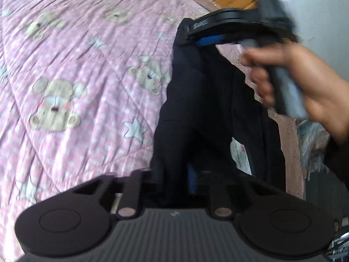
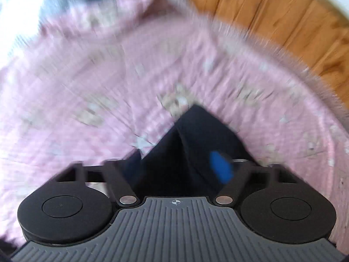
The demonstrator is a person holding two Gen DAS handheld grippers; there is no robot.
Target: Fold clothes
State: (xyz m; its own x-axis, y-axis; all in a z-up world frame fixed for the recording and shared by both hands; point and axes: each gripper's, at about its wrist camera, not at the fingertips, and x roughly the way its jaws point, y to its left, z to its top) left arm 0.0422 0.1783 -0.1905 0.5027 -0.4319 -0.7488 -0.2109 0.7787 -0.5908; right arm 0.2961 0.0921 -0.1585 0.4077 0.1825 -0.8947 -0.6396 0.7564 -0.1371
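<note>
A black garment [image 1: 202, 113] with a white care label [image 1: 241, 157] hangs stretched between my two grippers above a pink bear-print quilt [image 1: 76, 69]. My left gripper [image 1: 174, 174] is shut on its near edge. In the left wrist view my right gripper [image 1: 209, 37], held by a hand [image 1: 305, 83], is shut on the far edge. In the right wrist view my right gripper [image 2: 183, 170] is shut on the black garment [image 2: 196, 144], which peaks up from the jaws; a blue pad [image 2: 220, 168] shows beside the cloth. That view is blurred.
The quilt [image 2: 109, 87] covers the bed. A wooden floor [image 2: 272, 17] lies past its far edge. The quilt's edge [image 1: 292, 152] and cluttered items [image 1: 316, 152] are at the right. A white wall [image 1: 322, 11] is at the upper right.
</note>
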